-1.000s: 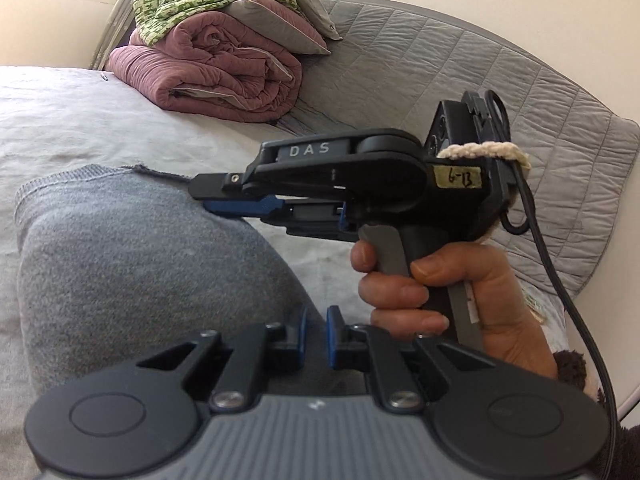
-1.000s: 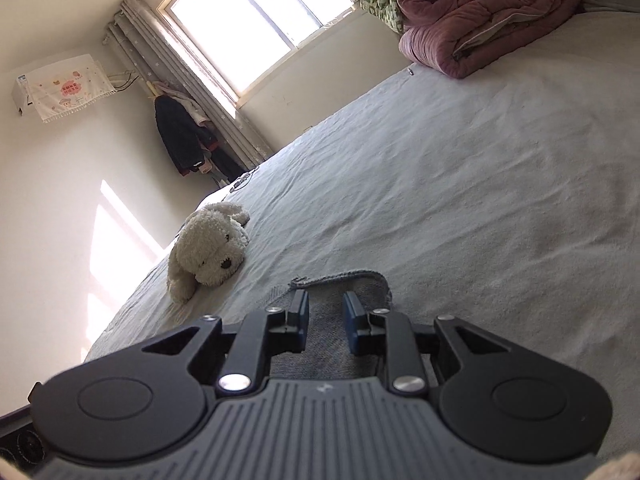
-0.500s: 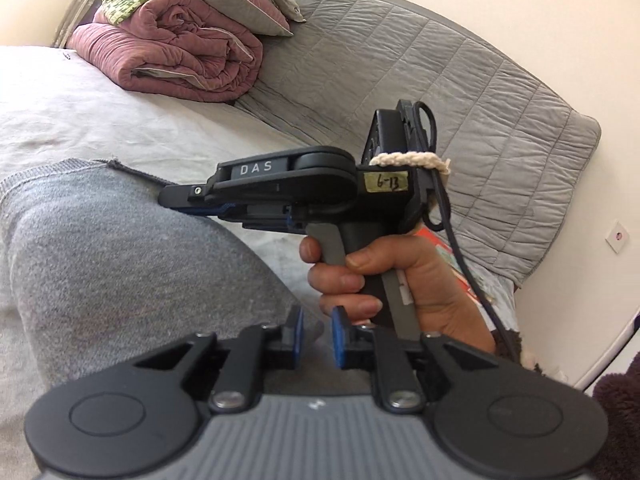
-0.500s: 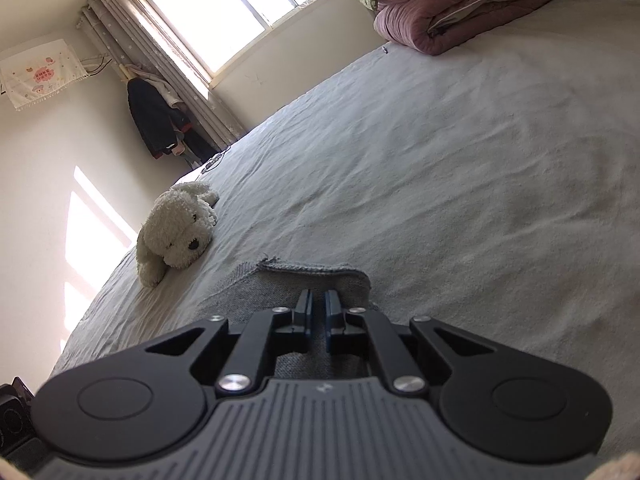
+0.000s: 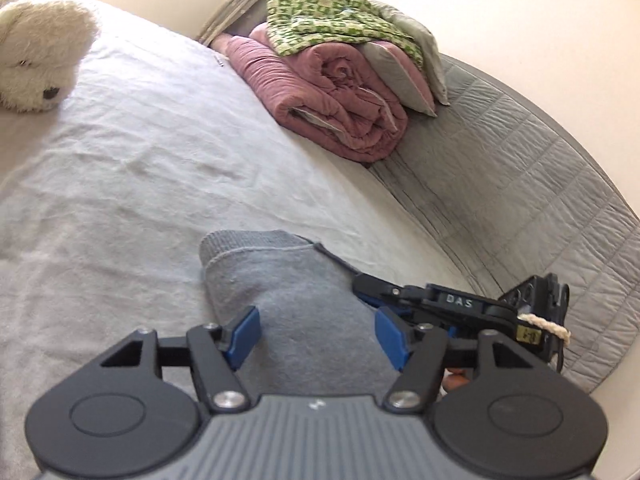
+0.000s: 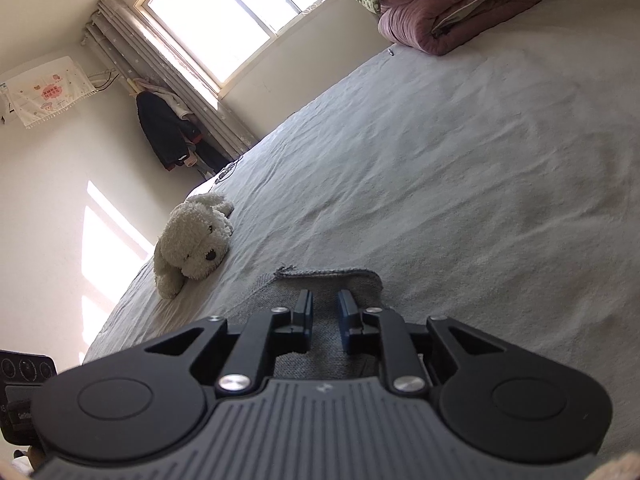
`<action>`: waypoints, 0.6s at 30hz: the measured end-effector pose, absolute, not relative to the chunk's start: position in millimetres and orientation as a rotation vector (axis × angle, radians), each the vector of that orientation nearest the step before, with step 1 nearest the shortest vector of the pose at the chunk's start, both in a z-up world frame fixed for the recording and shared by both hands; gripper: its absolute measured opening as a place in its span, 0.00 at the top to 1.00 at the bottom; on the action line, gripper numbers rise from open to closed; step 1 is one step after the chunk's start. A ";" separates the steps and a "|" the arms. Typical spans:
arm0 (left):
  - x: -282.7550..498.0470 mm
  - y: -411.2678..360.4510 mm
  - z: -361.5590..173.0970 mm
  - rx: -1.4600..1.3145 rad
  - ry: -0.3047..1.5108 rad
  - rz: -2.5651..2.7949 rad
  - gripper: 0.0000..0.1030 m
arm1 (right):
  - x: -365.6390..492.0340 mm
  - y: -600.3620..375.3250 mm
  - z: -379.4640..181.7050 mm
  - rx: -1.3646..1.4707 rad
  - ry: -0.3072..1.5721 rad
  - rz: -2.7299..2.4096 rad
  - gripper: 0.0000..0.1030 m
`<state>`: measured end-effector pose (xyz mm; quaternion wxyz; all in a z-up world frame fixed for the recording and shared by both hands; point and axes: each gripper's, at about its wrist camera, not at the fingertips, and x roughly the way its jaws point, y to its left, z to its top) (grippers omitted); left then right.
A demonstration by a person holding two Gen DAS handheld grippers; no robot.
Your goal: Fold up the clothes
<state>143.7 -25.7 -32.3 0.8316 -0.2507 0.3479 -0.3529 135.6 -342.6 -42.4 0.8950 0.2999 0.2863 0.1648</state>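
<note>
Directly under left claw (image 5: 316,336), grey garment (image 5: 296,292)

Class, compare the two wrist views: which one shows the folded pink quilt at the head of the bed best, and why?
The left wrist view. The pink quilt shows whole there, with the green patterned cloth and a pillow stacked on it. The right wrist view catches only part of it, cut off at the top edge of the frame.

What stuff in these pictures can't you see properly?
- Grey garment: the near part is hidden behind the left tongs in the left wrist view, so its type is unclear.
- Toy dog: cut off by the left wrist frame edge.
- Wall cloth: print too small to read in the right wrist view.
- Person: only fingertips show.
</note>
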 end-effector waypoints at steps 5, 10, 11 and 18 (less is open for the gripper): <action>181.6 -16.6 -59.3 -0.710 0.841 -0.697 0.35 | 135.2 -342.7 -41.2 0.636 0.587 0.354 0.73; 195.3 -25.4 -69.6 -0.762 0.870 -0.662 0.39 | 134.3 -342.2 -39.4 0.653 0.578 0.372 0.64; 195.0 -29.0 -68.8 -0.752 0.866 -0.659 0.39 | 134.6 -342.1 -39.4 0.659 0.578 0.372 0.63; 184.0 -44.0 -66.5 -0.630 0.781 -0.640 0.41 | 133.8 -331.0 -28.9 0.664 0.572 0.295 0.46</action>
